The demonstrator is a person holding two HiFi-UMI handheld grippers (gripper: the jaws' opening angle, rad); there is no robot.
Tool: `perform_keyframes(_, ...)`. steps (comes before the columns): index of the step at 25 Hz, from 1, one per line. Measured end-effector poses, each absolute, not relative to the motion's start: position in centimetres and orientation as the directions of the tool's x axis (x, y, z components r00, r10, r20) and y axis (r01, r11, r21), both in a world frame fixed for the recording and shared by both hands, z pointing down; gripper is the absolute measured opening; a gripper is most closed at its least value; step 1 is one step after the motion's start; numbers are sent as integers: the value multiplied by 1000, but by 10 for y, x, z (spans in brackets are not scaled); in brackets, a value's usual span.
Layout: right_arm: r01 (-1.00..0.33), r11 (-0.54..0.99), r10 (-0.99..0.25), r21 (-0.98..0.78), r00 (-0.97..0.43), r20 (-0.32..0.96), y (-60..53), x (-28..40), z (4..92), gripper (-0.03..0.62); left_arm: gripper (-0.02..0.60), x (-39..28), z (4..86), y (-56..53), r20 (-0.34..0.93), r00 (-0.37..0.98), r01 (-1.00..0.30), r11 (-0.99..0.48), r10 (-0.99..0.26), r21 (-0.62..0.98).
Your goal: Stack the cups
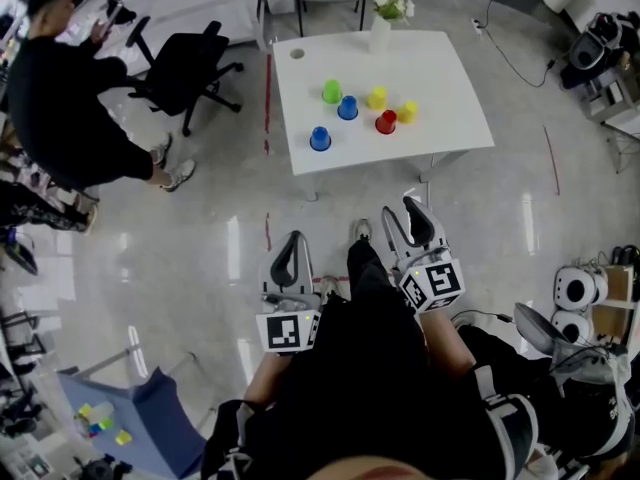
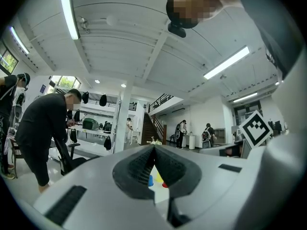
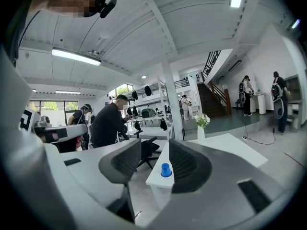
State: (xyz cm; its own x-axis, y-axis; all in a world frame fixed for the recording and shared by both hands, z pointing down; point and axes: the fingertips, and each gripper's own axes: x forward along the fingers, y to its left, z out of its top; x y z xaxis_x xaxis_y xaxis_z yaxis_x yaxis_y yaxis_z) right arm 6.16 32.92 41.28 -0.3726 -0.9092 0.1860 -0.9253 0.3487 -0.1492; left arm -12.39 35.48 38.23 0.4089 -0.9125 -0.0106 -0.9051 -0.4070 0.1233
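Table (image 1: 455,128) first: white, standing well ahead of the wearer across open floor. Left of the table, a person in black (image 1: 60,108) bends beside an office chair (image 1: 185,68). On the table's near side and well apart from it, both tools hang low by the wearer's knees. The left gripper (image 2: 154,150) has its jaws pressed together at the tips, with nothing in them. The right gripper (image 3: 154,150) has its jaws spread and empty, framing only a far view of the table. A vase of flowers (image 1: 380,30) stands at the table's far edge.

Six cups sit near the table's middle, none stacked yet:
- green cup (image 1: 331,92)
- blue cup (image 1: 347,108)
- yellow cup (image 1: 376,98)
- second yellow cup (image 1: 407,112)
- red cup (image 1: 386,122), just beside the second yellow cup
- front blue cup (image 1: 319,139), nearest the table's front edge

They look like small plastic cups. I judge them light, smooth and thin-walled, so they would skid or tip easily. A gentle pinch across the side wall, about halfway up, should hold one without crushing it.
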Motion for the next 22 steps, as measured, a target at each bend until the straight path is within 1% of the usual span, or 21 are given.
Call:
perform_keyframes(11,-919,368,-895,-140,-391,214,215,102,415,190,19,-83,368,248,-9,380,-919,-378,-925,106)
perform_keyframes(15,-917,374,-887,-140,-398,234,177,127,422,187,20,-56,365,211,-6,368,-923,-367,-930,114)
perform_keyframes(22,-894,420,-852,-158,-448,269,122,161,443,187,20,-11,361,158,-3,331,-939,-330,-943,100)
